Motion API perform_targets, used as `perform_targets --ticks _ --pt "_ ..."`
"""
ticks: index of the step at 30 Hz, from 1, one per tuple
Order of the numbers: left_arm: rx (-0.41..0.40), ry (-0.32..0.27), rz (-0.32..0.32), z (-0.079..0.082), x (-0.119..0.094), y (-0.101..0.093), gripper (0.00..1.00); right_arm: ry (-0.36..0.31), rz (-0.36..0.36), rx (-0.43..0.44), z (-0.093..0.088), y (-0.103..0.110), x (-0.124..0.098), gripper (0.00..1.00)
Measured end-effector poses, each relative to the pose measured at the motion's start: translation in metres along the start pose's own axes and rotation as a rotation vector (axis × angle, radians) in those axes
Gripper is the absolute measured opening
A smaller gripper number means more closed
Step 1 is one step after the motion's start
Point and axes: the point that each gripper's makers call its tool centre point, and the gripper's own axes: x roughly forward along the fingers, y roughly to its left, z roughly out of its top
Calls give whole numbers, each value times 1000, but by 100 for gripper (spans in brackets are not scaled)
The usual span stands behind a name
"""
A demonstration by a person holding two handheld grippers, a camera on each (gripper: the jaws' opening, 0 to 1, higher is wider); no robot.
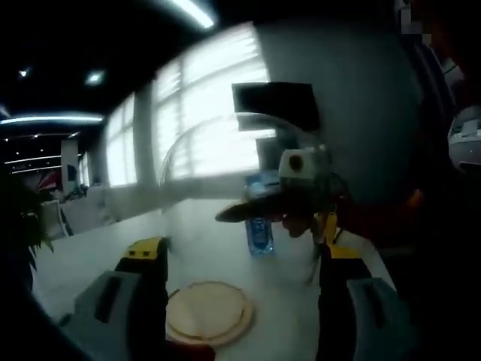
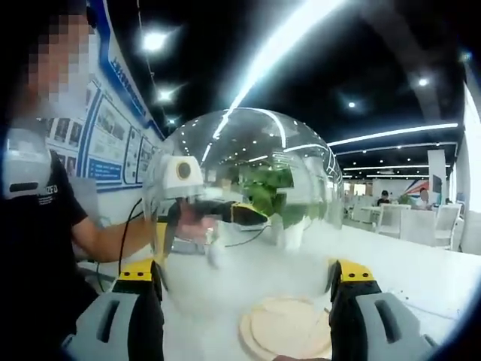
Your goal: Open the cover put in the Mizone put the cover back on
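- Writing first: the bottle point(image 1: 259, 229) wears a blue label, too blurred to read. Blue wall posters point(image 2: 113, 143) and the print on the person's point(image 2: 37, 226) dark shirt are unreadable too.
- The room is a big open office with strip lights point(image 2: 301, 30) on a dark ceiling, bright windows point(image 1: 203, 113) and a white desk point(image 1: 98, 248).
- A round wooden board point(image 1: 209, 312) lies flat on the desk.
- The bottle stands upright beyond the board, long axis vertical, cap up.
- The clear dome cover point(image 2: 248, 188) is up off the board, rounded top uppermost.
- Left claw point(image 1: 240, 252): jaws wide apart, gripping nothing.
- Right claw point(image 2: 244, 271): jaws flank the cover's lower edge; I can't tell if they grip it.
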Motion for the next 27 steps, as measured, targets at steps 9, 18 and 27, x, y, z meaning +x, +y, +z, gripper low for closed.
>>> perform_targets --ticks 9,18,27 --pt "6 -3 1 0 -1 -1 70 29 5 -3 0 1 1 87" --pt "-9 -38 21 1 -1 -3 70 38 23 1 -1 1 -1 87" --pt "-17 -46 11 3 0 -10 70 -5 11 9 0 6 -9 86"
